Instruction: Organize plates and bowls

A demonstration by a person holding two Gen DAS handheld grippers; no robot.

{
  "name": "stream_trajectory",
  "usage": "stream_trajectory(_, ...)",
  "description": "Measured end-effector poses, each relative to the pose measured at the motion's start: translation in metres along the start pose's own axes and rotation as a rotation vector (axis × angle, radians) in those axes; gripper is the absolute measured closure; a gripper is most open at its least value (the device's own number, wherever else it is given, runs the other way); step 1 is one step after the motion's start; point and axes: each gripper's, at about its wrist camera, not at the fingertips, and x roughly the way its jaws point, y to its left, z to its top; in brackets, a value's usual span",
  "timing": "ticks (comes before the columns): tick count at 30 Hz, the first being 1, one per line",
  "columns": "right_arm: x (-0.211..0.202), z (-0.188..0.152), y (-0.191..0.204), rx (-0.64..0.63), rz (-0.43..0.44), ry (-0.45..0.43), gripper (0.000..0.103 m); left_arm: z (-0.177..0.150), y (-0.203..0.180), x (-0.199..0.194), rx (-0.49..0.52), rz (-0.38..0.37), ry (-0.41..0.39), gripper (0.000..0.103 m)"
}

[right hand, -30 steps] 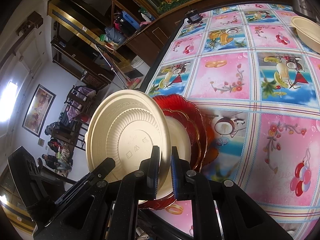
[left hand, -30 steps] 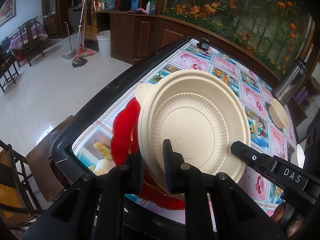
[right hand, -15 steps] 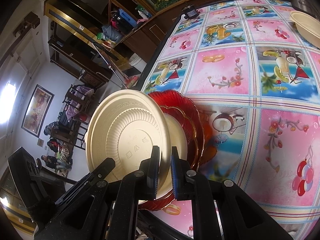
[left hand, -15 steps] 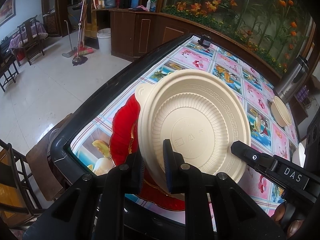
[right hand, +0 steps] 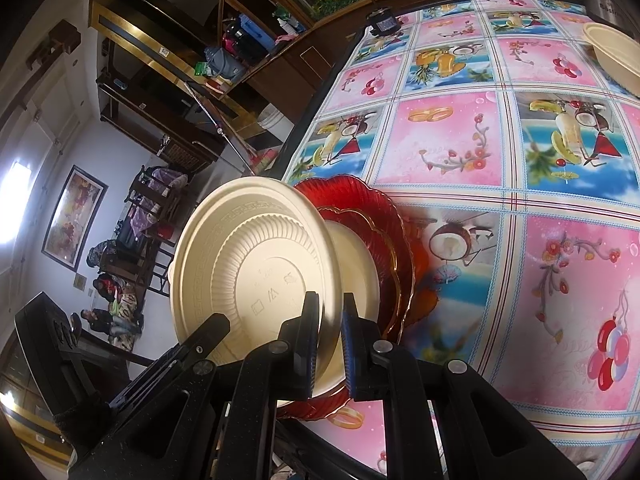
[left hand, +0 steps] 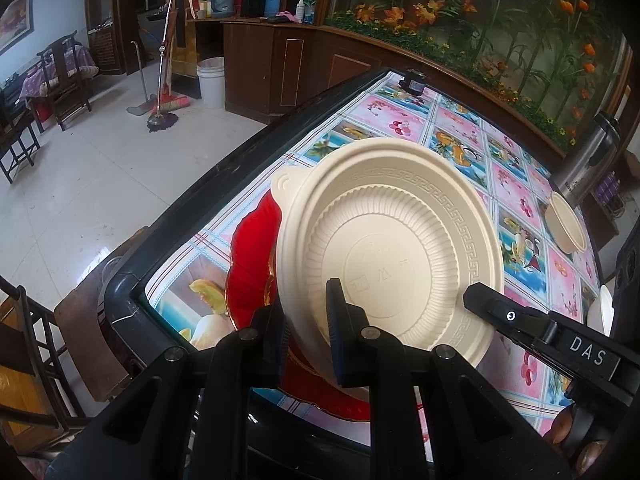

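Over red plate (left hand: 250, 264), both tongs (left hand: 306, 320) (right hand: 330, 342) gripping cream plate (left hand: 392, 240), steel flask (left hand: 588, 160) left-view only

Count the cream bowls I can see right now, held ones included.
2. One cream bowl is held on edge above the red plates, both grippers clamped on its rim. The second bowl sits far across the table beside the steel flask. Others may be hidden.

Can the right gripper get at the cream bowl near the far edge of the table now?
Probably not: the right gripper is shut on the cream plate. The path over the table to the cream bowl looks free.
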Motion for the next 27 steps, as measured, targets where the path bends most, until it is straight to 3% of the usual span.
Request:
stream_trajectory(20,0.003,0.0,0.003,-0.012,-0.005,0.006,0.088,0.0,0.004,-0.007,-0.017,0.017,-0.031,0.088)
stream_trajectory(22,0.003,0.0,0.004,-0.012,0.004,0.007,0.086,0.002,0.006,-0.01,-0.023,0.031,-0.047,0.082)
stream_trajectory(24,0.0,0.0,0.004,-0.01,0.001,0.001,0.069,0.003,0.009,-0.013,-0.051,0.026,-0.055,0.052)
stream_trajectory(25,-0.001,0.0,0.004,-0.002,0.007,-0.005,0.058,0.003,0.011,-0.014,-0.066,0.019,-0.061,0.045)
stream_trajectory(27,-0.005,0.0,0.003,0.008,0.021,-0.017,0.051,0.003,0.015,-0.02,-0.097,0.019,-0.094,0.041)
